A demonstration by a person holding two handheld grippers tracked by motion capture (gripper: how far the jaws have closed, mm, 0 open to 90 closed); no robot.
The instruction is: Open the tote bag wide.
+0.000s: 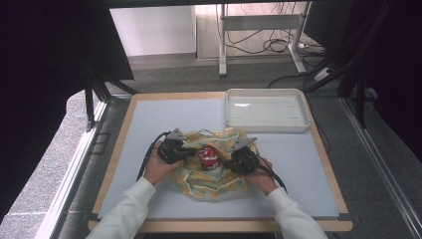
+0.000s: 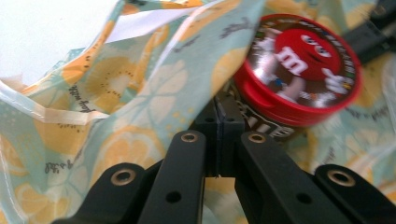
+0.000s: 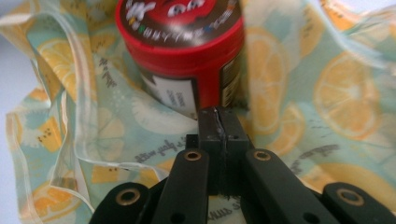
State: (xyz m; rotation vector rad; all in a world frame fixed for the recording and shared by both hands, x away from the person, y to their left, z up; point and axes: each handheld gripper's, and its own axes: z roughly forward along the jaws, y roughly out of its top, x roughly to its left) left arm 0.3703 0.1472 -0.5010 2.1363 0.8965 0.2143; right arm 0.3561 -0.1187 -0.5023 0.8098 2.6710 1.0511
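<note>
A round jar with a red lid [image 1: 208,157] stands in the middle of a citrus-print cloth [image 1: 214,183] on the table. My left gripper [image 1: 191,151] is at the jar's left and my right gripper [image 1: 227,160] at its right, both low over the cloth. In the left gripper view the jaws [image 2: 223,105] are pressed together on a fold of cloth [image 2: 140,93] that rises beside the jar [image 2: 299,70]. In the right gripper view the jaws [image 3: 219,116] are closed at the jar's [image 3: 182,51] foot, with a thin edge of cloth [image 3: 336,93] pinched in the seam.
A white tray [image 1: 268,128] sits at the table's far right corner. The cloth lies on a pale mat [image 1: 149,124] with a wooden border. Black drapes and a metal frame flank the table.
</note>
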